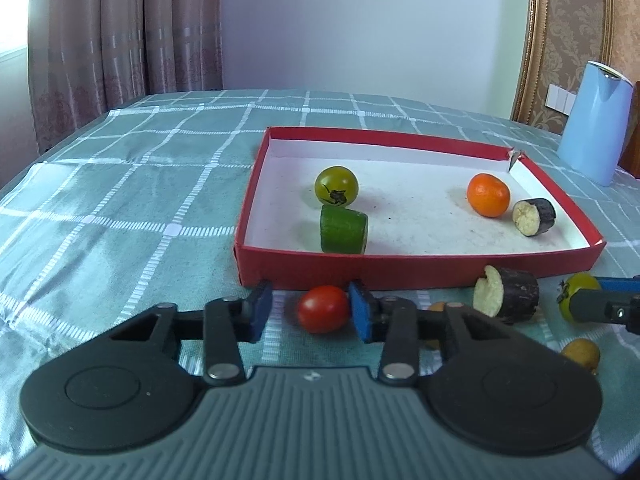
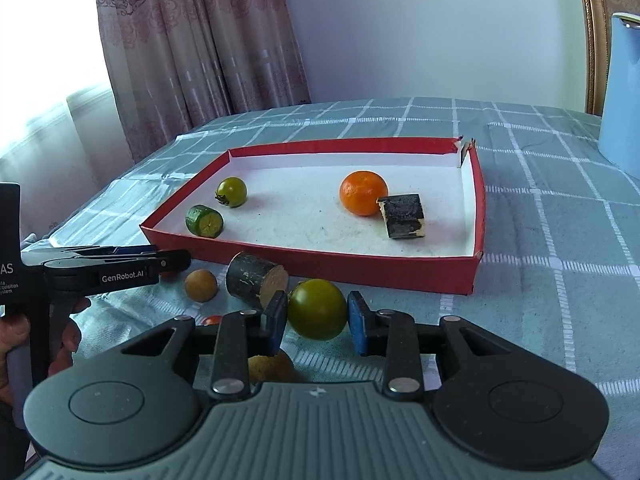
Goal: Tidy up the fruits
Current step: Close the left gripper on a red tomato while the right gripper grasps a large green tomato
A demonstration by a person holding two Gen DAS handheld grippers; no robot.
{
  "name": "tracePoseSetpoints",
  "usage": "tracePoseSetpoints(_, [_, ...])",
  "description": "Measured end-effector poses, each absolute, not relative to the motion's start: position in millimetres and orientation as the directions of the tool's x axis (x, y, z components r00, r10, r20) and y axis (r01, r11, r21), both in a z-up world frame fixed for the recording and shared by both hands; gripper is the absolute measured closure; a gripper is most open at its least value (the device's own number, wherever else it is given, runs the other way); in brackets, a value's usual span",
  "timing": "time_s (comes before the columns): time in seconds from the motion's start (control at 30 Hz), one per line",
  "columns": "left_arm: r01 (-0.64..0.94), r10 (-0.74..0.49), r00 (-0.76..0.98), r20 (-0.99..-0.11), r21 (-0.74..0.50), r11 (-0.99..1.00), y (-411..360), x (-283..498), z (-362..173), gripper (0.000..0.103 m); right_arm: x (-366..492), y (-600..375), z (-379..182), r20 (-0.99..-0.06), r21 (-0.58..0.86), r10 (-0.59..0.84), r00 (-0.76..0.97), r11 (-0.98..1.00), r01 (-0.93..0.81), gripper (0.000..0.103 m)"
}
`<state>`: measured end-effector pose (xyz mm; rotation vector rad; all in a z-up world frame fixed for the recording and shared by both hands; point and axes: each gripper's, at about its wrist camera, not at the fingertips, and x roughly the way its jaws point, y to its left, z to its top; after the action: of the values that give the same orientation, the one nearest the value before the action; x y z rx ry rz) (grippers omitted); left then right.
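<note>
A red box (image 1: 460,270) (image 2: 320,260) holds a green tomato (image 1: 336,186) (image 2: 232,192), a cucumber piece (image 1: 344,230) (image 2: 204,221), an orange (image 1: 488,195) (image 2: 363,193) and an eggplant piece (image 1: 534,217) (image 2: 402,216). My left gripper (image 1: 308,312) is open around a red tomato (image 1: 323,309) on the cloth; its right pad touches it. My right gripper (image 2: 318,322) is open around a second green tomato (image 2: 317,309) (image 1: 576,296), with small gaps on both sides. Another eggplant piece (image 1: 506,296) (image 2: 256,279) lies in front of the box.
Small tan fruits (image 2: 201,285) (image 1: 581,354) lie on the checked tablecloth (image 1: 120,200) near the grippers, one (image 2: 270,366) under my right gripper. A blue jug (image 1: 594,120) (image 2: 622,92) stands at the back right. Curtains hang behind the table at the left.
</note>
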<state>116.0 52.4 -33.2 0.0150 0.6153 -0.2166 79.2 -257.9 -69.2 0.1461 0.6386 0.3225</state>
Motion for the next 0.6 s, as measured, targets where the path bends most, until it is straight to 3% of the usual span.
tracePoseSetpoints(0.03, [0.213, -0.208, 0.792, -0.573, -0.059, 0.975, 54, 116, -33, 0.078, 79, -258, -69, -0.558, 0.231, 0.338, 0.758, 0.940, -0.250, 0.071])
tracePoseSetpoints(0.17, [0.220, -0.225, 0.789, -0.571, -0.080, 0.972, 56, 115, -32, 0.078, 78, -259, -68, -0.549, 0.231, 0.335, 0.766, 0.941, -0.246, 0.071])
tracePoseSetpoints(0.6, [0.246, -0.200, 0.838, -0.508, 0.024, 0.969, 43, 96, -24, 0.078, 78, -264, -71, -0.543, 0.250, 0.335, 0.770, 0.940, -0.233, 0.071])
